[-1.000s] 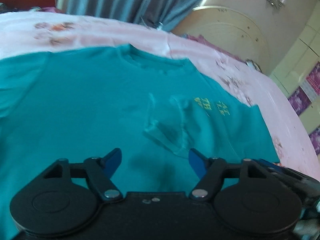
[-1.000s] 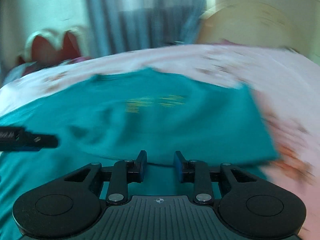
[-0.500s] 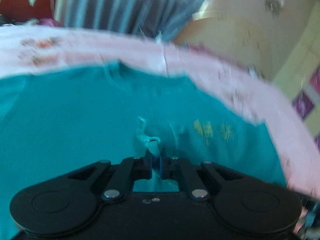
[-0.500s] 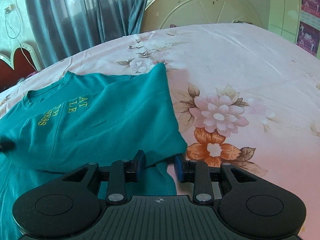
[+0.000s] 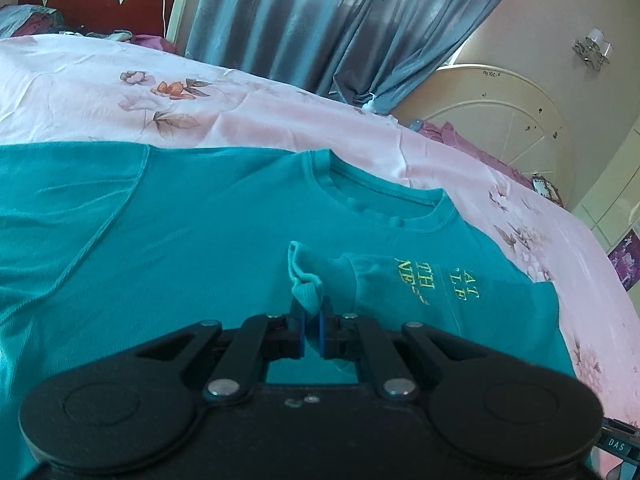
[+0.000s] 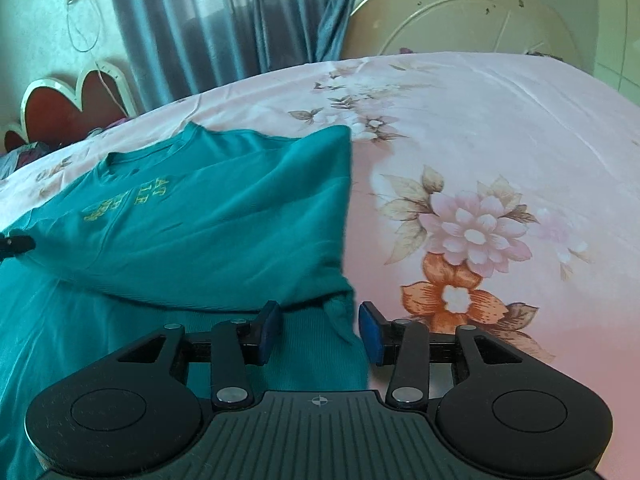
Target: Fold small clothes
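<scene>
Folding in hand: teal shirt (image 5: 200,240) cuff is pinched by left gripper (image 5: 313,334); right gripper (image 6: 319,330), jaws opening, fabric between; cuff placement is judged next.

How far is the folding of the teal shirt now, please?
Done: one side of the teal shirt already lies folded over its body on the floral bedsheet.

In hand: the left tongs are shut on a ribbed cuff; the right tongs are opening around the shirt's corner.

Left: the other side remains spread flat, and the final folds.
</scene>
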The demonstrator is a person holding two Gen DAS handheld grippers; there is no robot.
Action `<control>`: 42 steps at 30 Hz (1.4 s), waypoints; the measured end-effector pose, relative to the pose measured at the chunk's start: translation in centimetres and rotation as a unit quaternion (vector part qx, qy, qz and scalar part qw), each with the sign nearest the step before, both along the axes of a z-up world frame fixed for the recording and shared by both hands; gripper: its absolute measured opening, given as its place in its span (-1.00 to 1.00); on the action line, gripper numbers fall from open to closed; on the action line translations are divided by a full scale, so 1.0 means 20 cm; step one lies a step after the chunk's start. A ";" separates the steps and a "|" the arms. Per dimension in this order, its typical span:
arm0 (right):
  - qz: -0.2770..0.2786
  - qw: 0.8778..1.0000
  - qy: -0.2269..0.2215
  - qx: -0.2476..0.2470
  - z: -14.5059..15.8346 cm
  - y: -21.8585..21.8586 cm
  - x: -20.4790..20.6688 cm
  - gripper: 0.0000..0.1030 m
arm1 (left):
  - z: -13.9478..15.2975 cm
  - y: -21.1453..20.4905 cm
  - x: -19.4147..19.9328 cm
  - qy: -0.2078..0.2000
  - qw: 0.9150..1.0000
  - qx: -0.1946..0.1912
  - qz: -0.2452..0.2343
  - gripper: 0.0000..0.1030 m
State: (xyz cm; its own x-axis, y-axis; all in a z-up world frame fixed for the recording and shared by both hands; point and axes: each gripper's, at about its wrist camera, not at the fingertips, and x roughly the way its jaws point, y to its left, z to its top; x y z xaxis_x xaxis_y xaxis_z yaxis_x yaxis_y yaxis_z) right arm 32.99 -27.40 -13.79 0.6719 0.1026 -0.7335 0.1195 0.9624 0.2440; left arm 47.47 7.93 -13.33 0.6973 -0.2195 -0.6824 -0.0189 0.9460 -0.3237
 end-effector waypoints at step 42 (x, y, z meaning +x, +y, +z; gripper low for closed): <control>-0.054 0.998 0.002 0.042 -0.07 -0.33 0.75 -1.00 | -0.15 0.10 0.22 -0.025 0.998 0.049 -0.023 -0.85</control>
State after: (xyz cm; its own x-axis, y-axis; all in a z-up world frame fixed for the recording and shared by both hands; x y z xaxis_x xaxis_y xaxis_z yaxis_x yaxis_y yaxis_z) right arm 48.09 -34.09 -15.14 0.6789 0.0909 -0.7286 0.2220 0.9204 0.3217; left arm 51.78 9.94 -16.26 0.7222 -0.1848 -0.6665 0.0385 0.9729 -0.2280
